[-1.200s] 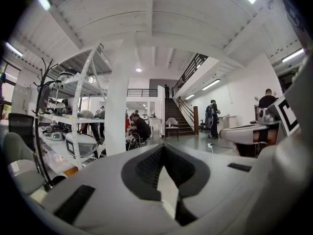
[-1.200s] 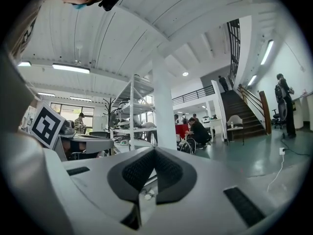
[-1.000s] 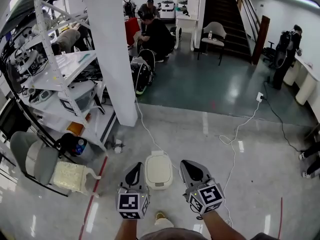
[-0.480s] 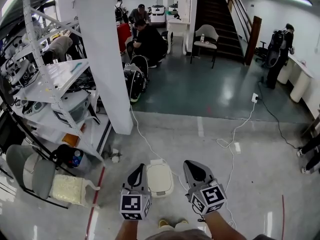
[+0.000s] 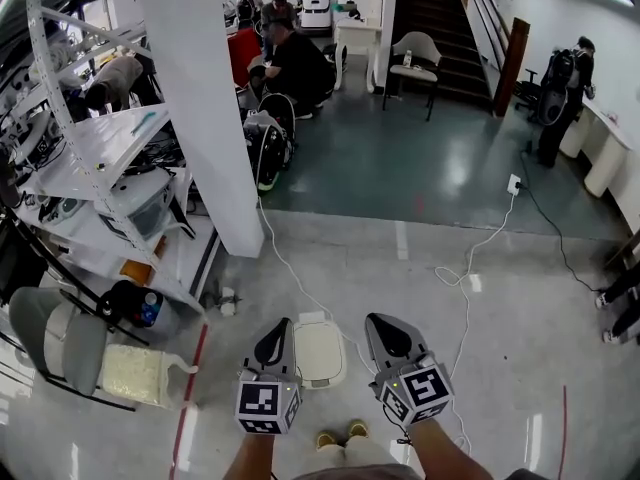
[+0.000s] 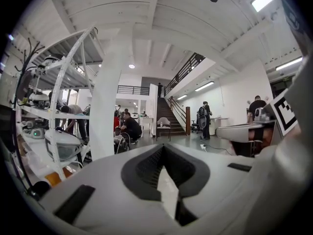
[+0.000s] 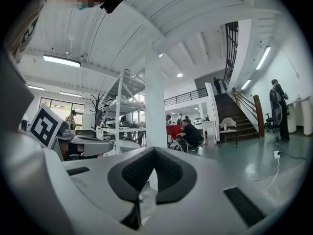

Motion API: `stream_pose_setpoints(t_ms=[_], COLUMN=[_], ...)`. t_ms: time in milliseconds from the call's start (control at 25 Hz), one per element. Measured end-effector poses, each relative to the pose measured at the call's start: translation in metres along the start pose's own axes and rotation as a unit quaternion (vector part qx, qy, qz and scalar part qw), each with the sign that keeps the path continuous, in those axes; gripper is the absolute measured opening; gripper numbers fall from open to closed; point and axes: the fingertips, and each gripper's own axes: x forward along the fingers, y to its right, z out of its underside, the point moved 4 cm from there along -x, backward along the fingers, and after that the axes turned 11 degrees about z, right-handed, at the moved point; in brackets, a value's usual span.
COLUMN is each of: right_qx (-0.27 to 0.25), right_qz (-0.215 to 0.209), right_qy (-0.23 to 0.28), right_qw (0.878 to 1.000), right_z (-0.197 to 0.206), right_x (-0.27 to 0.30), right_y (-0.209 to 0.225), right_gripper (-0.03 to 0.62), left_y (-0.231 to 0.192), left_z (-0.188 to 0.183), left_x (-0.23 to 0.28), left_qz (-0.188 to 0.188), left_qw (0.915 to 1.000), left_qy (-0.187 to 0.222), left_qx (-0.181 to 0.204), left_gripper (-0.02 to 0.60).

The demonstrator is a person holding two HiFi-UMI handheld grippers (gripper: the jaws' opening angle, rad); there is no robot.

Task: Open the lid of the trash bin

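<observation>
While jaws are staying pressed together, left gripper [image 5: 276, 330] and right gripper [image 5: 378, 326] are flanking the rounded white plastic trash bin [image 5: 318, 352], lower centre.

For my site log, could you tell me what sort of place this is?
Probably a lab or workshop hall: white shelving loaded with equipment, a staircase, a cable trailing across the floor.

The glossy grey floor [image 5: 520, 308] carries the white trash bin [image 5: 318, 350], lid down. From it, a white cable [image 5: 452, 280] lies at two o'clock and a red stripe [image 5: 193, 388] at eight o'clock.
</observation>
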Motion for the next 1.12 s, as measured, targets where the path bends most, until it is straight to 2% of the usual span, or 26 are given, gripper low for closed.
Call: stream_pose_setpoints(t_ms=[400, 680, 1120], right_qx=[-0.003, 0.020, 0.016], right_qz=[-0.023, -0.025, -0.028], right_qy=[-0.006, -0.021, -0.056], right_qw=[1.000, 0.999, 0.998], right_z=[0.027, 0.061, 0.131], right_x=[0.023, 0.032, 0.035], right_y=[0.014, 0.024, 0.041], right_gripper=[0.035, 0.035, 0.035], left_y=[-0.009, -0.005, 0.010], left_z=[0.035, 0.078, 0.166], left_x=[0.027, 0.039, 0.054], left_qz=[-0.007, -0.005, 0.008], left_qw=[0.9998, 0.9990, 0.9961], left_qy=[-0.012, -0.039, -0.075], left_qx=[-0.016, -0.019, -0.045], left_gripper=[-0.008, -0.008, -0.008])
